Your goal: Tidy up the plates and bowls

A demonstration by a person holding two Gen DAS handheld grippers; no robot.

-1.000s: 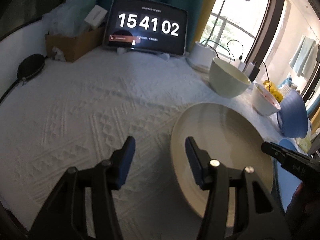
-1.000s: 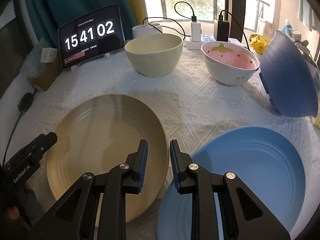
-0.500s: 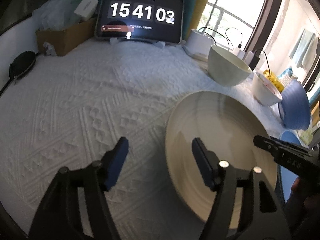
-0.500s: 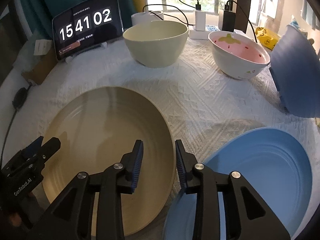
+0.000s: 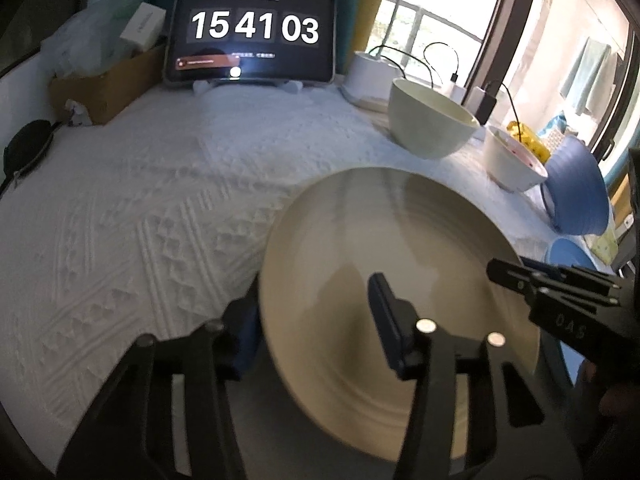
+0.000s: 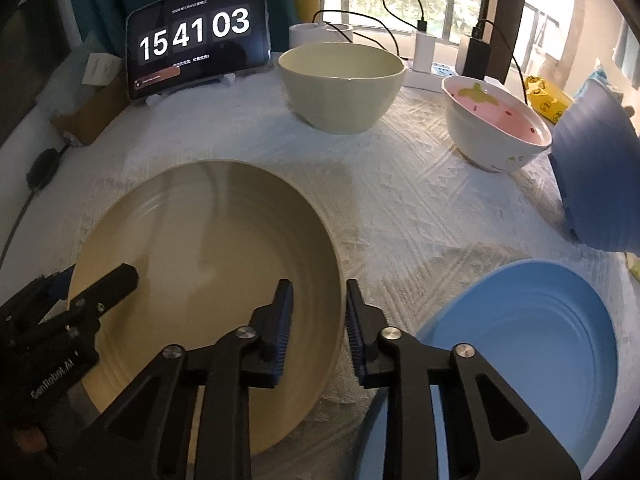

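Right wrist view | right gripper [image 6: 316, 320] spread, straddling beige plate's [image 6: 208, 248] right rim | left gripper [image 5: 312, 312] spread astride left rim | blue plate [image 6: 532, 340] just right

left gripper [image 5: 316, 320] — now straddles beige plate [image 5: 400, 280] rim | right gripper [image 6: 316, 320] — widened

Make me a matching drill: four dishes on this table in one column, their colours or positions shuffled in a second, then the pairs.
1. beige plate
2. blue plate
3. strawberry bowl
4. dark blue bowl

A. tipped on its side, far right
B. rim straddled by both tongs
C. pink inside, white outside
D. flat at near right, untouched

Pairs: 1-B, 2-D, 3-C, 4-A
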